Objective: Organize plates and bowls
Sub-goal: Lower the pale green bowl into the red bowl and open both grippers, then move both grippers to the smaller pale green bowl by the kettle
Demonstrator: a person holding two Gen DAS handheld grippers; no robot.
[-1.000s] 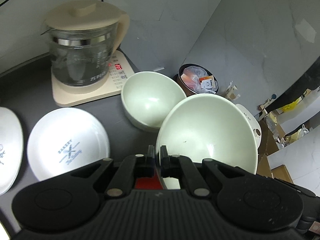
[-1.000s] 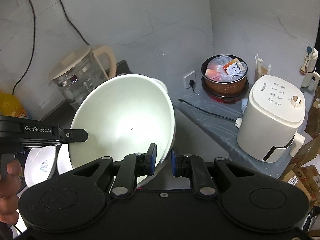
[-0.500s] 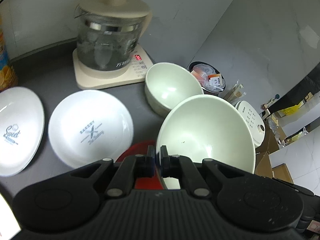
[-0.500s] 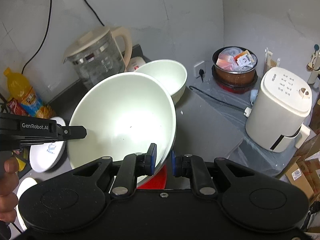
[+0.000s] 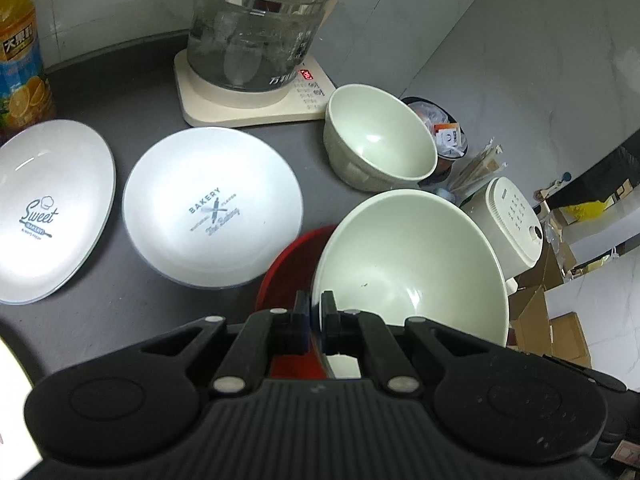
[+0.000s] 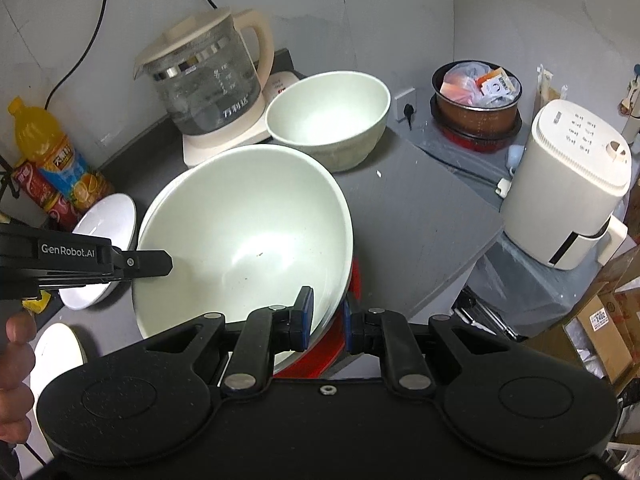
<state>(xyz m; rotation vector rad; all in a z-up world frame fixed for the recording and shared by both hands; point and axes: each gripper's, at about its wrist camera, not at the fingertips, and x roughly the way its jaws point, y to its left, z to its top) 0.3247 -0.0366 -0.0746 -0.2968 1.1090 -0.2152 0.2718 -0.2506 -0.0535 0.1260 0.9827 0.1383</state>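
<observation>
Both grippers hold one large pale green bowl (image 5: 408, 264) (image 6: 244, 236), tilted. My left gripper (image 5: 314, 312) is shut on its near rim; in the right wrist view this left gripper (image 6: 154, 263) comes in from the left side. My right gripper (image 6: 326, 320) is shut on the rim at the bowl's right side. A red dish (image 5: 286, 264) (image 6: 356, 292) lies under the bowl; whether they touch I cannot tell. A smaller green bowl (image 5: 380, 140) (image 6: 328, 120) stands by the kettle. Two white printed plates (image 5: 212, 208) (image 5: 48, 208) lie to the left.
A glass kettle (image 5: 256, 32) (image 6: 204, 80) on its base stands at the back, with a juice bottle (image 5: 20, 60) (image 6: 52, 148) to its left. Past the grey counter's edge (image 6: 460, 264) sit a white appliance (image 6: 572, 184) and a pot of packets (image 6: 476, 100). A person's hand (image 6: 14, 360) shows at lower left.
Both grippers have carried the large bowl back from the kettle and small bowl and a little lower. The small bowl, the plates and the red dish now show more fully.
</observation>
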